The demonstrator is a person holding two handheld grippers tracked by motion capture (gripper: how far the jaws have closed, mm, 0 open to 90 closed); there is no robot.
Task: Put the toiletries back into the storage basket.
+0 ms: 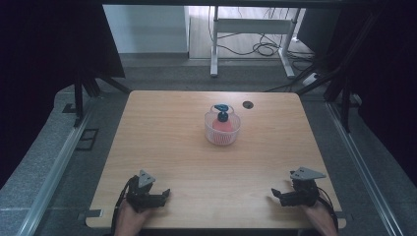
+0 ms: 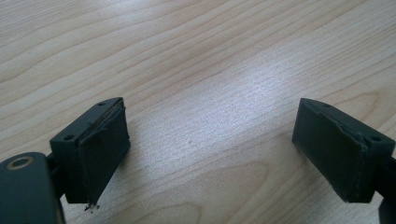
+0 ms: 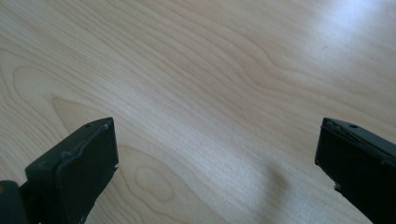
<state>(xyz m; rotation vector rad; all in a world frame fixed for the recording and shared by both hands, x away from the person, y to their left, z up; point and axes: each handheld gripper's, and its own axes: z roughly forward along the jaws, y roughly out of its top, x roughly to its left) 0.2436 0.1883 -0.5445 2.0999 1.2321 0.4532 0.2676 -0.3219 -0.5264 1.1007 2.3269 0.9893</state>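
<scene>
Each black tool, left (image 1: pixel 156 195) and right (image 1: pixel 281 195), carries a grey three-cornered plate, flat rectangular jaws and a trailing black cable.

counter (image 1: pixel 167 142): showing pale wood, its wavy brown grain running across both gripper views
left hand-held gripper (image 1: pixel 156 195): showing black jaws, wearing a grey plate on top
right hand-held gripper (image 1: pixel 283 195): showing black jaws, wearing a grey plate on top
bottle (image 1: pixel 222 123): showing a red-pink body, wearing a dark blue pump top
basket (image 1: pixel 215 136): looking white and see-through, tinting pink low around the bottle
hole (image 1: pixel 247 104): showing dark at the upper middle of the counter
floor (image 1: pixel 44 157): lying grey around the counter
desk frame (image 1: pixel 251 29): standing white at the top of the frame
</scene>
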